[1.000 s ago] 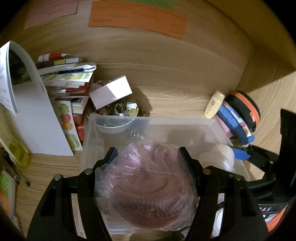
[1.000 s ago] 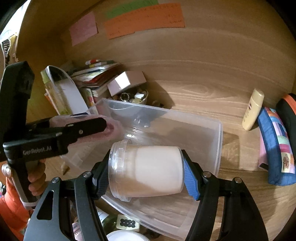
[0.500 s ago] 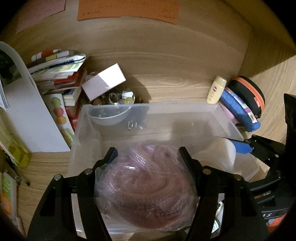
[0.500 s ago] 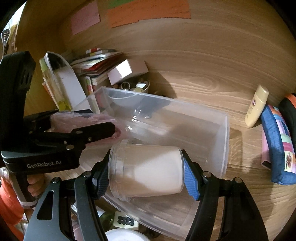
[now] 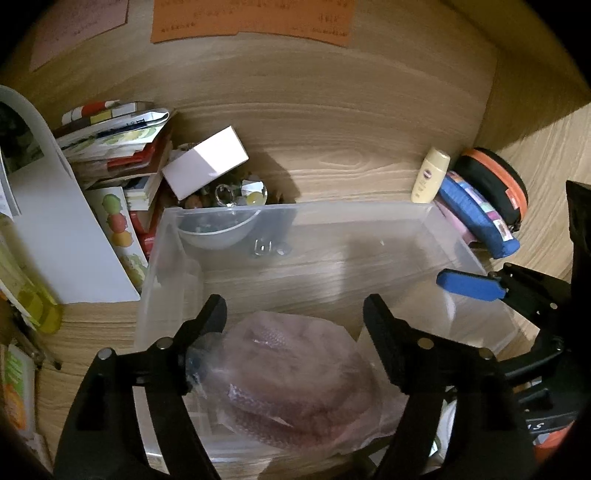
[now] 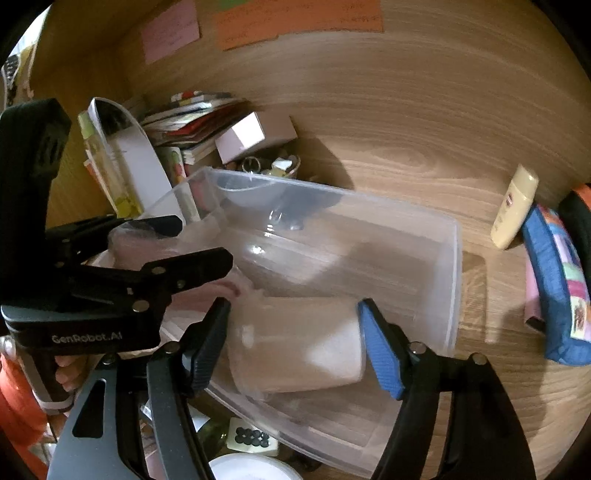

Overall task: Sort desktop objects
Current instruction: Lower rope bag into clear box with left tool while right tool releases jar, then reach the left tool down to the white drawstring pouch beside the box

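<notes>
Left wrist: books (image 5: pixel 122 147) beside clear bin (image 5: pixel 295 210), lotion bottle (image 5: pixel 430 175) behind

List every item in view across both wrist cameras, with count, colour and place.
storage bin: 1, clear plastic, centre of the desk
bagged cable: 1, pink coil in a clear bag, in the bin's near left part
jar: 1, translucent white, lying on its side in the bin's near right part
bowl: 1, clear, behind the bin's far left corner, holding small trinkets
small box: 1, white, tilted over the bowl
books: a stack, mixed colours, far left
lotion bottle: 1, cream, right of the bin
pouch: 1, blue, beside the bottle
round case: 1, black and orange, far right
paper notes: orange and pink, on the back wall
left tongs: open around the bagged cable
right tongs: open around the jar
</notes>
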The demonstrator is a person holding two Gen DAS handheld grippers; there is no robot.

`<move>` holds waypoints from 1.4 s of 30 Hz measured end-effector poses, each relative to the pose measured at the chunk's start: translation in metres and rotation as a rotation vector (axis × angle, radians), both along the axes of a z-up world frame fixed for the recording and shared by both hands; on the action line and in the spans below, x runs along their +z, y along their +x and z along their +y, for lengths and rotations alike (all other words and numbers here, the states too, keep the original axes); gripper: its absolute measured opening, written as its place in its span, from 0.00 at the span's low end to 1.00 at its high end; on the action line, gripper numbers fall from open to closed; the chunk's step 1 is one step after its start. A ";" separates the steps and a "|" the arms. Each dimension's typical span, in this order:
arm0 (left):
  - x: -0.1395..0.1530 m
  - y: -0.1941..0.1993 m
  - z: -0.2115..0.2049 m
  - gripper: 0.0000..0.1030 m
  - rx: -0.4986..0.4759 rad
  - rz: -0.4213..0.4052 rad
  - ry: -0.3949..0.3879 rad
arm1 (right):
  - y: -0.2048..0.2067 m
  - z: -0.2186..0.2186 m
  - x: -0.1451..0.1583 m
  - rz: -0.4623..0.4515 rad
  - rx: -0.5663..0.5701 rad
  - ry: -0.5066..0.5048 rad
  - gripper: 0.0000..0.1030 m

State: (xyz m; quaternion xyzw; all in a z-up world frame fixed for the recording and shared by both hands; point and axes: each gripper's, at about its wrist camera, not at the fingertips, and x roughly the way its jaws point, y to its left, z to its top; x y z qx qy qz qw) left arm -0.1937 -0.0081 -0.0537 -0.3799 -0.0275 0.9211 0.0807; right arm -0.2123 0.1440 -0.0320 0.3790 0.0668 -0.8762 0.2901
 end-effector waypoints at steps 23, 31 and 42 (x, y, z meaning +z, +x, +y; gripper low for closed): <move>0.037 0.023 -0.013 0.86 0.071 0.123 -0.038 | 0.023 0.014 0.031 0.104 -0.032 -0.029 0.81; 0.052 0.045 -0.027 0.90 0.100 0.156 -0.023 | 0.045 0.022 0.039 0.123 -0.055 -0.032 0.82; 0.056 0.085 -0.030 0.93 0.108 0.172 -0.040 | 0.072 0.035 0.039 0.123 -0.064 -0.030 0.82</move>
